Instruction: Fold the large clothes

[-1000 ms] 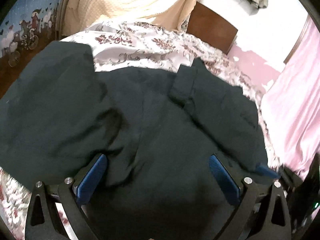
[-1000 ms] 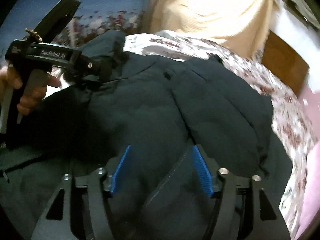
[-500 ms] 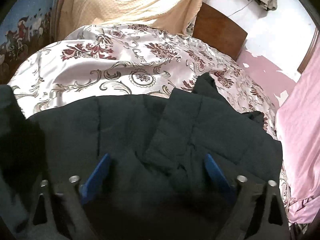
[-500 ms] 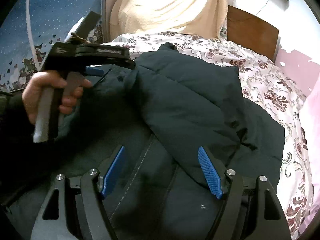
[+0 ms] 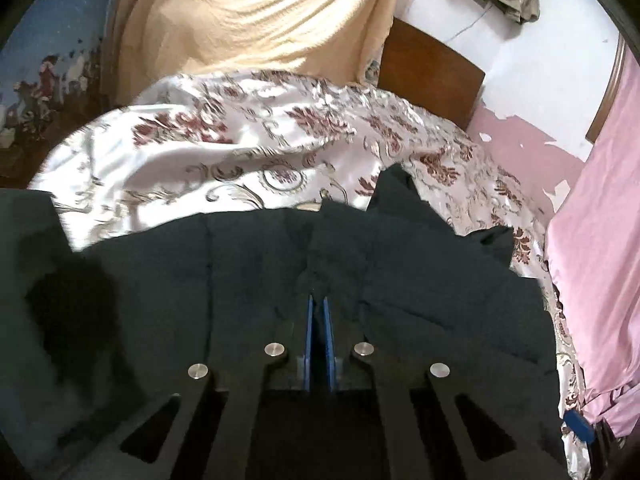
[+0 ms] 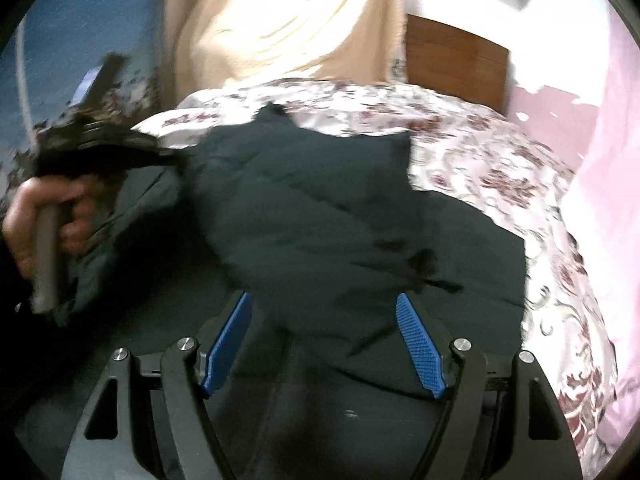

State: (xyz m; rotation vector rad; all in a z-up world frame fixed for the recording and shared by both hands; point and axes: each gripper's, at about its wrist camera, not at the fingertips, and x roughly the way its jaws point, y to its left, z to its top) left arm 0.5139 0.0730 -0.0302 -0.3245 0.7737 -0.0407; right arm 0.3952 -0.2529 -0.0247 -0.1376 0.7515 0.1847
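A large dark padded jacket [image 5: 420, 280] lies spread on a floral satin bedspread [image 5: 224, 148]. My left gripper [image 5: 318, 304] is shut on a bunched fold of the jacket near its middle. In the right wrist view the jacket [image 6: 312, 208] fills the middle, with one folded part lying across it. My right gripper [image 6: 326, 308] is open just above the jacket, a blue pad on each side of the fabric. The left gripper [image 6: 108, 148] shows at the left, held by a hand and blurred.
A cream blanket [image 5: 260, 20] hangs behind the bed. A brown wooden headboard [image 5: 428, 76] stands at the back right. Pink fabric [image 5: 600, 240] hangs along the right side. A blue patterned wall [image 6: 80, 20] is on the left.
My left gripper has closed from wide open onto a fold of the jacket. The right gripper stays open and has shifted a little over the jacket.
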